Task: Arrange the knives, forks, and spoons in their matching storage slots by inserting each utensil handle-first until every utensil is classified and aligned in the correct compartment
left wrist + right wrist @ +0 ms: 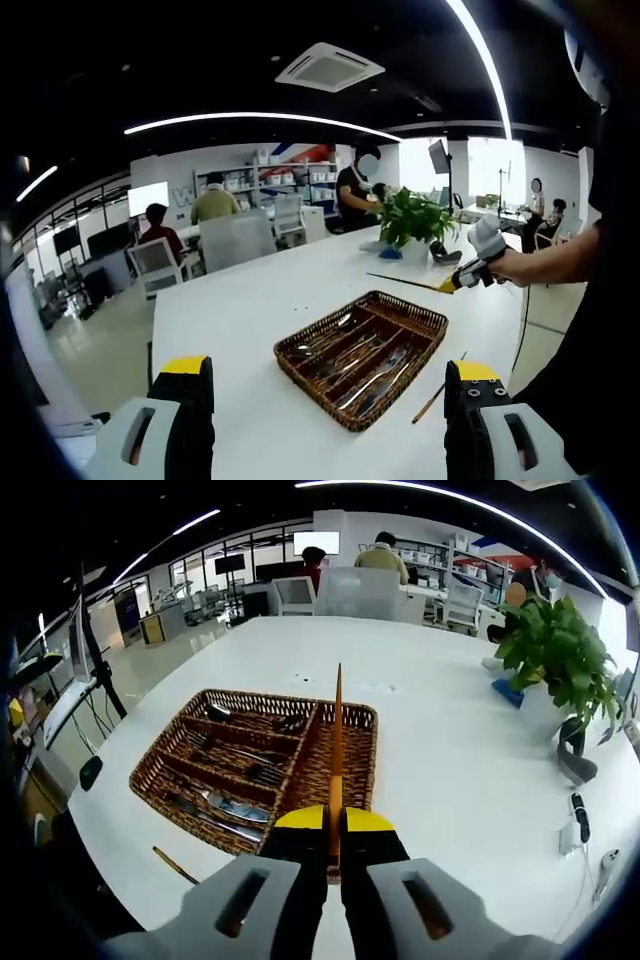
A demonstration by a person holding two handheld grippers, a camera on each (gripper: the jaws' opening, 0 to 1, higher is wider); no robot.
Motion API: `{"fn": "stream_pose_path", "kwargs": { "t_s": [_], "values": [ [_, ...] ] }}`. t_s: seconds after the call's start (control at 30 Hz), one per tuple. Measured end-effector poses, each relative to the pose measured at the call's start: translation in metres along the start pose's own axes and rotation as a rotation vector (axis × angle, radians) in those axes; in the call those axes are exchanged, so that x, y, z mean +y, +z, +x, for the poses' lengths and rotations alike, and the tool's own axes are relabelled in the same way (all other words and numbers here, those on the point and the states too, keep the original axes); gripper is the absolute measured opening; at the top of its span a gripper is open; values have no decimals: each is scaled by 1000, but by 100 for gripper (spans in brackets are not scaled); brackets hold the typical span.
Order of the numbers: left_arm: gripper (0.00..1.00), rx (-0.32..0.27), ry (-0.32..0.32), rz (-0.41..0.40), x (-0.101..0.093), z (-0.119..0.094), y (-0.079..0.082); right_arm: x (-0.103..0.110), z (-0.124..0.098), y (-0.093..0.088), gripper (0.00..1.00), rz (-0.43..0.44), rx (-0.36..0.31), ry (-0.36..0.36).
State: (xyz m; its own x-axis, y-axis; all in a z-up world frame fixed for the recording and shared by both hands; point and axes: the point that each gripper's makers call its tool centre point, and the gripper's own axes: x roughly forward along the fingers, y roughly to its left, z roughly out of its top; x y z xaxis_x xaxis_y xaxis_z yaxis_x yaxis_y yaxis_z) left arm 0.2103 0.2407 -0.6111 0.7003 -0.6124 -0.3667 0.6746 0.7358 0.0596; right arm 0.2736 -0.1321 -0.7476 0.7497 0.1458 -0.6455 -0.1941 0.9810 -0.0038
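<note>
Open-plan office, ceiling light strips on, several people seated at desks in the background. Work surface is a long white table [250,310], with a potted plant [412,222] standing on it toward its far end.

Wicker tray [362,355] sits on the table, divided into long compartments. Metal cutlery [235,770] lies in the compartments on one side; individual knives, forks and spoons are too small to sort by type. In the right gripper view, the compartment on the tray's right side looks bare of metal pieces.

Right gripper [335,845]: jaws closed narrow on a thin brown chopstick [337,740], which points straight ahead from between the yellow tips, over the right part of the tray. In the left gripper view the same gripper [452,284] is held up in a person's hand above the table, beyond the tray, stick projecting sideways.

Left gripper [325,390]: jaws wide apart, nothing between them, near the close end of the tray.

A second chopstick [438,393] lies flat on the table just beside the tray's near corner, not touching it as far as can be told
</note>
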Motion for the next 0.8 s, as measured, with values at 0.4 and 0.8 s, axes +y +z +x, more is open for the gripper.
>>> {"fn": "stream_pose_path", "kwargs": {
  "t_s": [0.4, 0.8],
  "values": [
    [100, 0, 19, -9, 3, -8, -4, 6, 23, -23, 0, -16, 56, -3],
    [100, 7, 34, -14, 5, -17, -6, 13, 61, -52, 0, -10, 150, -4]
  ]
}}
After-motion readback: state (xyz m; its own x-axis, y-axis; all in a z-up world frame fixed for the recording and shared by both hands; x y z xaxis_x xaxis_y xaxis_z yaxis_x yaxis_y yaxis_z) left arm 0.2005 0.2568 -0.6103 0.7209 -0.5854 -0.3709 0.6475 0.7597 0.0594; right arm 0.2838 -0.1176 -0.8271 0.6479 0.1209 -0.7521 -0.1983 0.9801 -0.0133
